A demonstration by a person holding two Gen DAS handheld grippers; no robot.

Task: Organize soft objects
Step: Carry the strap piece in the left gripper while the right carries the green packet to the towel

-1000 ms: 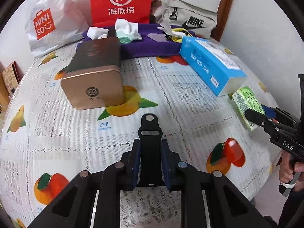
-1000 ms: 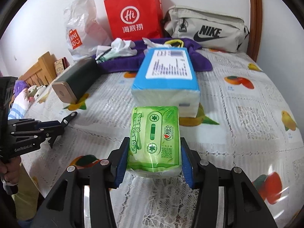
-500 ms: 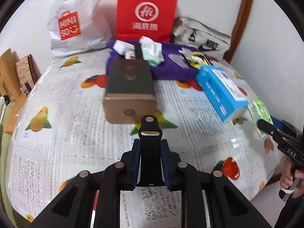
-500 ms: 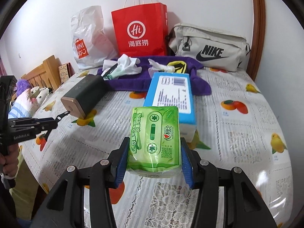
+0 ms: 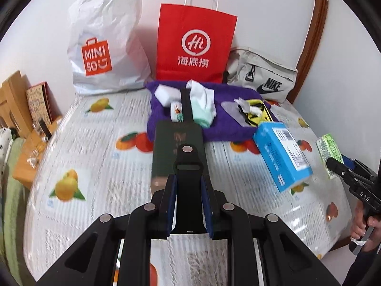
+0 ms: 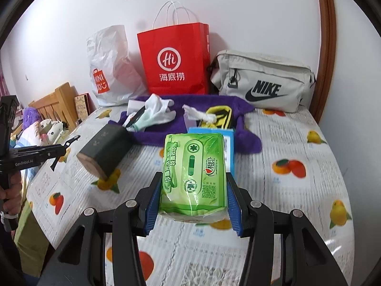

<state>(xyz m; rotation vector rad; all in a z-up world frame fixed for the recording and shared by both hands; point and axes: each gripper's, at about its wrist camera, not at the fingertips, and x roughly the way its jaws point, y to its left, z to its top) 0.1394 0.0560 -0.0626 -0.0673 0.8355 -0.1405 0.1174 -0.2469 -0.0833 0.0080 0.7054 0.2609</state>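
Note:
My right gripper [image 6: 194, 176] is shut on a green soft tissue pack [image 6: 195, 159], held lengthwise in the air above the fruit-print tablecloth [image 6: 285, 190]. In the left wrist view that pack [image 5: 329, 149] shows at the far right, in the right gripper [image 5: 338, 164]. My left gripper [image 5: 188, 178] is shut on a flat black clip-like piece [image 5: 188, 162] that sticks out forward. Behind lie a blue tissue box [image 5: 282, 157], a purple towel [image 5: 228, 124] with white and mint socks [image 5: 202, 104] on it, and a dark green box [image 5: 177, 147] with a gold end.
A red paper bag [image 5: 195, 40], a white Miniso bag [image 5: 104, 54] and a grey Nike bag [image 5: 262, 81] stand against the back wall. A wooden headboard [image 6: 57, 102] and bedding lie left of the table. A hand [image 5: 364, 226] holds the right gripper's handle.
Both grippers have risen and drawn back from the table, so the boxes and towel look smaller and farther. The tissue pack and the black piece stay gripped as before.

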